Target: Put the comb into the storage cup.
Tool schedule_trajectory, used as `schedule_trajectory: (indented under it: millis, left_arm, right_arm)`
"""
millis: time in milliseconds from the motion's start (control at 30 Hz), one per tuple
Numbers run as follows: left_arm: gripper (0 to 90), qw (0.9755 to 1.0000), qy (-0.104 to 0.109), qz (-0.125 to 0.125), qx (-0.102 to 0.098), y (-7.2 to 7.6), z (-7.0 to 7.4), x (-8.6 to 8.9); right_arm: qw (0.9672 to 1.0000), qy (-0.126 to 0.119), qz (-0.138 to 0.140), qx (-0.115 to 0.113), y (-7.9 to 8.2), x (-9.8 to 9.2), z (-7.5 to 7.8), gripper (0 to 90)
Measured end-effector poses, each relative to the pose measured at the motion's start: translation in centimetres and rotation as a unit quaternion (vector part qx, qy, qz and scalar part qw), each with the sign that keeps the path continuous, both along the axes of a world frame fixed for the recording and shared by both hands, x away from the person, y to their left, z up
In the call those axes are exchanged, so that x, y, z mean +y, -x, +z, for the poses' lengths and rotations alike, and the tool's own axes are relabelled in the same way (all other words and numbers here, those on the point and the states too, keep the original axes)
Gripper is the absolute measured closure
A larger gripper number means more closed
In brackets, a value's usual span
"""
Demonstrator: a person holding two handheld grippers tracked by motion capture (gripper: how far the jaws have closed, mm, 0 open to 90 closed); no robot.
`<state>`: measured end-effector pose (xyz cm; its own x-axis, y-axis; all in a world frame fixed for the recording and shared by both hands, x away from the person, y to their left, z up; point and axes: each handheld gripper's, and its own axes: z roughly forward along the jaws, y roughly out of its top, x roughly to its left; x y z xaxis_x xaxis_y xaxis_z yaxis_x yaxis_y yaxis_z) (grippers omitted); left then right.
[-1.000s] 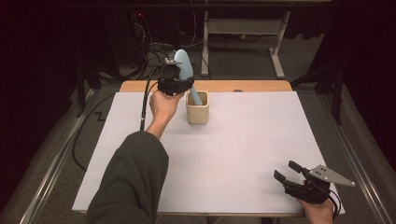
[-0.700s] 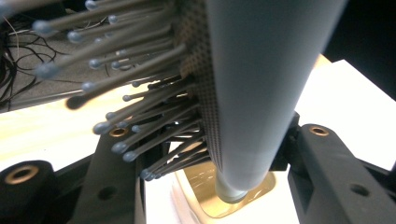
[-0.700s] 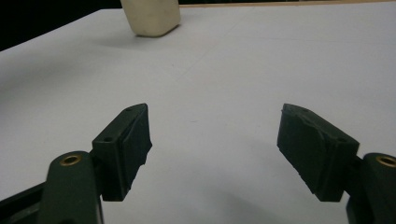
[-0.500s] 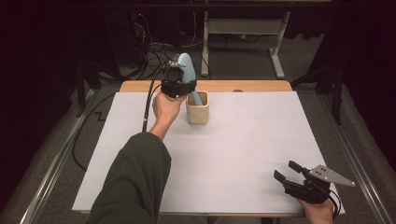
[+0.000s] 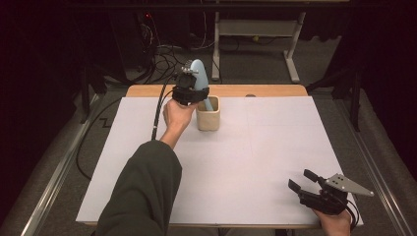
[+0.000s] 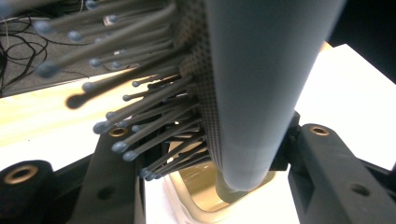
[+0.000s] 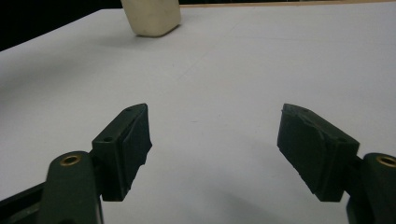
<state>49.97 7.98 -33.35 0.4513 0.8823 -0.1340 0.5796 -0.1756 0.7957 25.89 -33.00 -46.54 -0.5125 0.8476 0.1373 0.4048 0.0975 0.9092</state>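
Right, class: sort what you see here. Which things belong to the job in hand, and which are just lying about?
In the job:
hairbrush, held in the left gripper
cup, under the brush handle

Lying about:
right gripper, open, idle on the white sheet
cables on the floor
desk frame behind

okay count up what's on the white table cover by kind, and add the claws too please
Hairbrush: 1, light blue, handle down in the cup
Cup: 1, cream
Claws: 2, the left claw shut on the hairbrush, the right claw open
Total: 4
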Motion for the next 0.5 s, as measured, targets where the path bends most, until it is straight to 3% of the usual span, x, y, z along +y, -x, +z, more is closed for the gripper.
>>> schedule_trajectory:
  millis: [500]
  left_arm:
    - [52.9, 0.9997, 0.014, 0.006, 0.02, -0.2, -1.8, 0.3]
  right_arm:
    - [1.0, 0.002, 0.0, 0.001, 0.0, 0.0, 0.0, 26.4]
